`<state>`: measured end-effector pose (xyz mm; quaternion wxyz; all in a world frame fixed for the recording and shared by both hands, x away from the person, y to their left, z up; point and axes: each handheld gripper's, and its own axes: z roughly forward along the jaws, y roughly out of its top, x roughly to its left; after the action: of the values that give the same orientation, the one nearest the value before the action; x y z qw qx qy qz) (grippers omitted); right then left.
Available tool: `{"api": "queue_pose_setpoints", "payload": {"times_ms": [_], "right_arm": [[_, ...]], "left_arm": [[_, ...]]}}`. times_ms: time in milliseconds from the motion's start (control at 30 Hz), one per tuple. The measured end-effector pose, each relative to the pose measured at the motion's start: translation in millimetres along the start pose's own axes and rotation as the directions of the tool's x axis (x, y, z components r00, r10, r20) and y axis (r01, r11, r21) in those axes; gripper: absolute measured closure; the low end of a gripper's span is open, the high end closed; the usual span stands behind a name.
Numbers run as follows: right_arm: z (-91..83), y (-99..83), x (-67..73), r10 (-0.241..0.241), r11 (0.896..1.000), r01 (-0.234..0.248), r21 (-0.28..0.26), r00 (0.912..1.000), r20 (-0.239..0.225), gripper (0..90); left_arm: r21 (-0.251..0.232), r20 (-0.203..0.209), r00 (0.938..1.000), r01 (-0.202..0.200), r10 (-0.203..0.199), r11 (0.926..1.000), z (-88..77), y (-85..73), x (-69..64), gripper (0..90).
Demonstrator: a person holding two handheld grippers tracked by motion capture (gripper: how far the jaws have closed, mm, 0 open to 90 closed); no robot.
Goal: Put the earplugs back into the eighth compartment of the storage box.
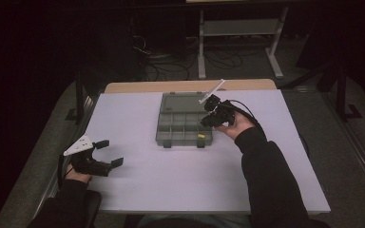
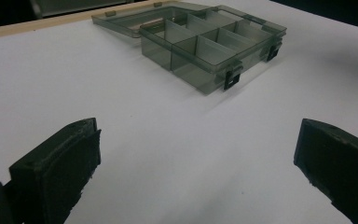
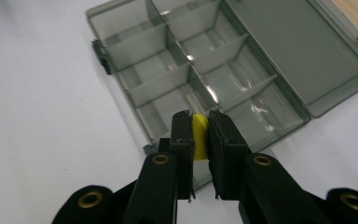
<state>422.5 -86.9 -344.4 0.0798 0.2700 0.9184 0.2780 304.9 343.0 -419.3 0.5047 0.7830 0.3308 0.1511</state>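
My right gripper (image 3: 200,122) pinches a small yellow block (image 3: 200,135) between its fingers, above the near edge of the open grey compartment box (image 1: 184,124) at the white surface's (image 1: 171,180) centre. At 8 o'clock from the box, well apart, my left gripper (image 1: 109,153) holds its fingers wide, with nothing between them.

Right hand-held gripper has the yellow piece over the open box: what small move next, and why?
Probably lower the right hand-held gripper toward a compartment of the organizer box before releasing: its jaws are shut on the yellow piece above the near row, not yet inside.
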Motion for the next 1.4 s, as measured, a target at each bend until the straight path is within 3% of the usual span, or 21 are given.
{"api": "queue_pose_setpoints", "payload": {"times_ms": [200,567,1000,1133,1267,1400], "right_arm": [[8.4,-3.6,-11.4,0.044,0.999,-0.045,0.016,0.9990,0.010,78.9],[28.8,-16.4,-15.0,0.078,0.997,-0.079,0.025,0.9969,0.009,78.9],[48.7,-17.6,-10.9,0.074,0.996,-0.074,0.052,0.9972,-0.007,77.8],[48.2,-16.7,-9.3,0.070,0.996,-0.070,0.049,0.9976,-0.002,72.9],[38.1,-16.9,-9.7,0.079,0.997,-0.080,0.011,0.9967,0.014,66.2],[25.0,-18.9,-10.2,0.100,0.995,-0.099,-0.022,0.9942,0.041,50.6]], "left_arm": [[0.000,0.000,1.0000,0.000,0.000,1.0000,0.0,0.0,0.0,0.0],[0.002,0.001,1.0000,0.000,0.000,1.0000,0.5,0.1,0.0,0.0],[0.003,0.005,1.0000,-0.002,0.002,1.0000,0.7,0.1,0.2,0.0],[0.004,0.006,1.0000,-0.002,0.002,1.0000,0.8,0.1,0.3,0.0],[0.006,0.006,1.0000,-0.005,0.005,1.0000,0.8,0.1,0.3,0.0],[0.008,0.006,1.0000,-0.004,0.004,1.0000,0.6,-0.1,0.0,0.0]]}}
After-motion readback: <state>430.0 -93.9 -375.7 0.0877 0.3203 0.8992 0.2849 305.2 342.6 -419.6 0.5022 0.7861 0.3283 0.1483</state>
